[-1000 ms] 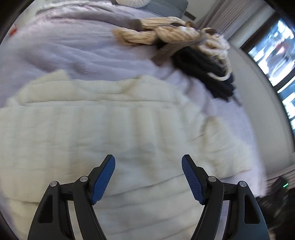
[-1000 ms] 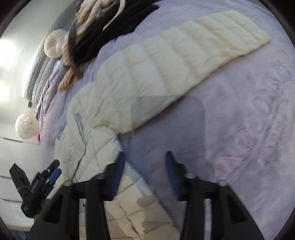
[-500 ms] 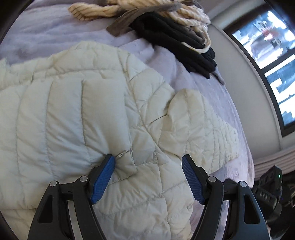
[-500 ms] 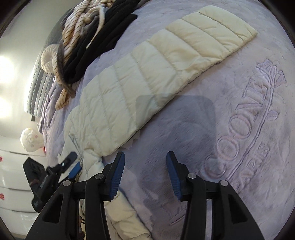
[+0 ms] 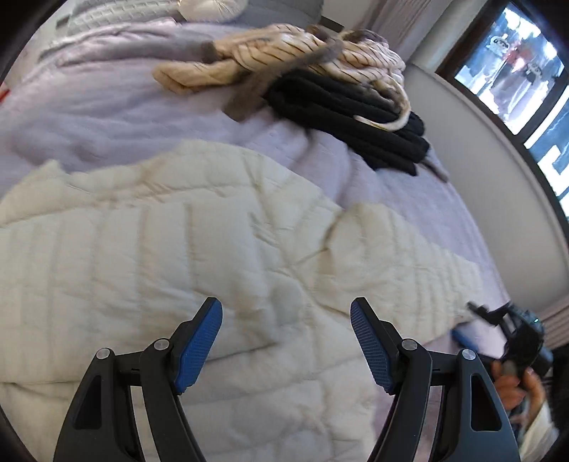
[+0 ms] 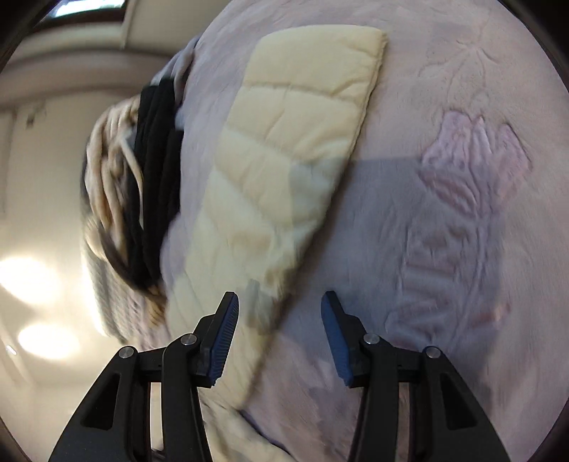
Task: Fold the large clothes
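A cream quilted puffer jacket (image 5: 170, 256) lies spread flat on the lavender bed cover (image 5: 89, 121). My left gripper (image 5: 286, 320) is open and empty, hovering just over the jacket's body. One sleeve (image 5: 419, 256) runs out to the right. In the right wrist view that sleeve (image 6: 284, 149) lies straight on the bed cover (image 6: 444, 89). My right gripper (image 6: 279, 320) is open and empty, low over the sleeve's near edge. It also shows in the left wrist view (image 5: 505, 320), held in a hand by the sleeve's end.
A pile of other clothes sits at the far side of the bed: a beige striped knit (image 5: 284, 53) over a black garment (image 5: 355, 117), also in the right wrist view (image 6: 156, 184). A pillow (image 5: 209, 7) lies at the head. A window (image 5: 515, 64) is right.
My left gripper pulled back and tilted, so more of the jacket and bed shows. My right gripper swung along the sleeve toward its cuff end. Both stayed open.
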The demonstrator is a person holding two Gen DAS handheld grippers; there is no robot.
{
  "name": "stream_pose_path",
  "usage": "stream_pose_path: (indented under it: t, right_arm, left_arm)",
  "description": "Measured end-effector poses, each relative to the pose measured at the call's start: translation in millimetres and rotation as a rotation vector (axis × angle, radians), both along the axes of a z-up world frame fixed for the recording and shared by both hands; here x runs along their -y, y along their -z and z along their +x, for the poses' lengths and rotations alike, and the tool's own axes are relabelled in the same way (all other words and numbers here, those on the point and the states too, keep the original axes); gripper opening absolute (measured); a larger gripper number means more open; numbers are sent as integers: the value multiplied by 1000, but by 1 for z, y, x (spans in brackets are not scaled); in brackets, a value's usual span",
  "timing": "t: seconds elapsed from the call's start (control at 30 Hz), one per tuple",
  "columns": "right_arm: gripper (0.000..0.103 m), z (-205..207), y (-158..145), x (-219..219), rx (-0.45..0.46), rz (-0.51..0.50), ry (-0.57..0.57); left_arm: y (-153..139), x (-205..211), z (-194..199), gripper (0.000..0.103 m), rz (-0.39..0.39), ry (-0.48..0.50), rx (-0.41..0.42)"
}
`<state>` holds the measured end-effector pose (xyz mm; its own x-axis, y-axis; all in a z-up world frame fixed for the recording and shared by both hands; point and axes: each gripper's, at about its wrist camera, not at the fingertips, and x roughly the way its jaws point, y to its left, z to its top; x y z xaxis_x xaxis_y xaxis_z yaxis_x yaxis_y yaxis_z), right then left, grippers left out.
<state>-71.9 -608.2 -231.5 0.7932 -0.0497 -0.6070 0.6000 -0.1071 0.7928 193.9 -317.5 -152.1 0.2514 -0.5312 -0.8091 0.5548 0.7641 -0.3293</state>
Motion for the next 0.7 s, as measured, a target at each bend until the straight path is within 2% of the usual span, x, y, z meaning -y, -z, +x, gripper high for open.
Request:
stream_pose_path:
  t: [0.13,0.23,0.27,0.3,0.43,0.6,0.7]
  right_arm:
    - [53,7,11,17,59,50,68]
    - [51,19,13,23,91,67,71]
    - [33,22,15,24,115,82,65]
    - [8,22,17,24,133,100,59]
    - [5,28,8,22,184,71,29]
    - [5,57,-40,12,284,-40,-112]
    - [5,84,-69,-1,315,-104,-207]
  left_arm:
    - [1,-13,1,75,103,-65,72]
    - [9,-24,9,75,135,-99,69]
    - [13,-26,12,75,148,-104,59]
    - [18,-27,15,75,158,-110,45]
    - [36,-32,17,75,186,-112,10]
    - [43,-28,15,75,223,-75,23]
    - [37,-35,18,75,186,-82,-4]
